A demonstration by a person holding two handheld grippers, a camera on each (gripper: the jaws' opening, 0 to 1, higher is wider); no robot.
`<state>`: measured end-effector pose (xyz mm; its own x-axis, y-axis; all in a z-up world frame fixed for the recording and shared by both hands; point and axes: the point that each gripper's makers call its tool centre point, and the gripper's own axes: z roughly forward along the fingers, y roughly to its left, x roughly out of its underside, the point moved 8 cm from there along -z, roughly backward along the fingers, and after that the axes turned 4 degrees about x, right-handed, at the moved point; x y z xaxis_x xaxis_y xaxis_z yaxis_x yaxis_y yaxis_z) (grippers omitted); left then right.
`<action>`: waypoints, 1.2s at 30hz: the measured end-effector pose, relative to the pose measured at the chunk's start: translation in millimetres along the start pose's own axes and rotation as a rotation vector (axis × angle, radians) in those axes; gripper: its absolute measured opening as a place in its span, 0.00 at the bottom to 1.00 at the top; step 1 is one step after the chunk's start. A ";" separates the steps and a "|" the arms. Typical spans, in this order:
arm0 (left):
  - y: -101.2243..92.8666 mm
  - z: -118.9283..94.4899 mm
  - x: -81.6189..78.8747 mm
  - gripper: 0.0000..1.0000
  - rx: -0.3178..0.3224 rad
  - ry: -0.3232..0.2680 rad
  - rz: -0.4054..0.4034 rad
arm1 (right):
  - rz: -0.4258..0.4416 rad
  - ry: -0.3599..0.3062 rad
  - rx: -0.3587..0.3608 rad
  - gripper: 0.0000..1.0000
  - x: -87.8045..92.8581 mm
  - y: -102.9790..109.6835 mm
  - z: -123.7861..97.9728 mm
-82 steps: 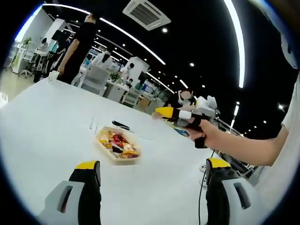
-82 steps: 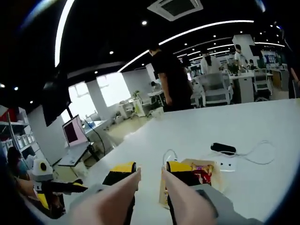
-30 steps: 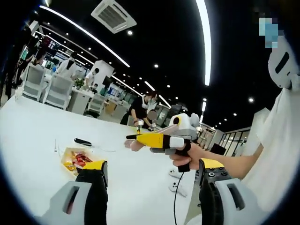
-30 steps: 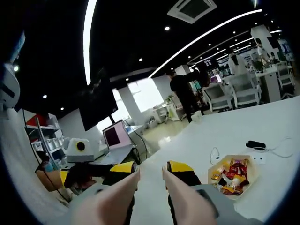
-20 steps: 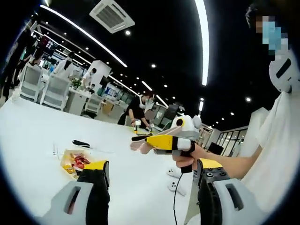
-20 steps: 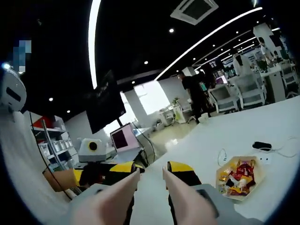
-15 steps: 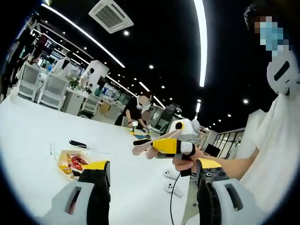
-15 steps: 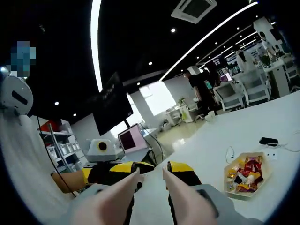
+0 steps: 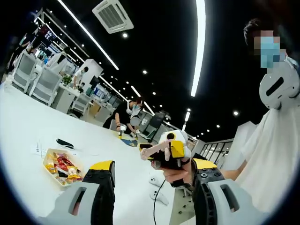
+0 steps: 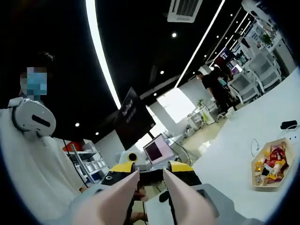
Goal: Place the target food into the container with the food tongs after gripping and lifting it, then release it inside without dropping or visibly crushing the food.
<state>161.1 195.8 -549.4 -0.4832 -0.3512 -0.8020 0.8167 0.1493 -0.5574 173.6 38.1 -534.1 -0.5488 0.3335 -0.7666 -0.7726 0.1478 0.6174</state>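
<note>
A shallow beige tray (image 9: 48, 157) of wrapped snacks (image 9: 61, 165) lies on the white table (image 9: 18, 122), left of my left gripper (image 9: 153, 164), which is open with nothing between its jaws. A hand holds my right gripper (image 9: 157, 151) over the table edge, between the left jaws in the left gripper view. In the right gripper view my right gripper (image 10: 151, 167) is shut on the beige food tongs (image 10: 119, 192). Their arms stand apart with nothing between them. The tray (image 10: 255, 176) with the snacks (image 10: 273, 163) is far right, well away from the tongs.
A black object (image 9: 64, 143) with a white cable lies beyond the tray. Two white controllers (image 9: 156, 180) rest near the table edge. A person in a white shirt (image 9: 276, 154) stands close behind. Other people, desks and chairs (image 9: 44, 84) fill the office beyond.
Both views have swung up and away from the table, so the tray sits off to the side. The right gripper now points more toward the left gripper's camera. The tray has not moved on the table.
</note>
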 end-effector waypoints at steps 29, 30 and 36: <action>-7.9 -5.1 11.9 0.24 0.043 0.010 -0.113 | 0.092 0.049 -0.063 0.27 21.3 3.5 2.7; -7.4 -6.5 11.0 0.24 0.040 0.002 -0.113 | 0.098 0.057 -0.058 0.27 21.1 1.6 0.9; -5.5 -13.1 8.1 0.25 0.030 -0.016 -0.137 | 0.129 0.079 -0.062 0.24 17.4 0.5 -4.2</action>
<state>148.6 204.3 -555.6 -0.5861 -0.3810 -0.7151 0.7526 0.0709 -0.6547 162.3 40.1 -547.9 -0.6663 0.2715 -0.6945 -0.7109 0.0499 0.7015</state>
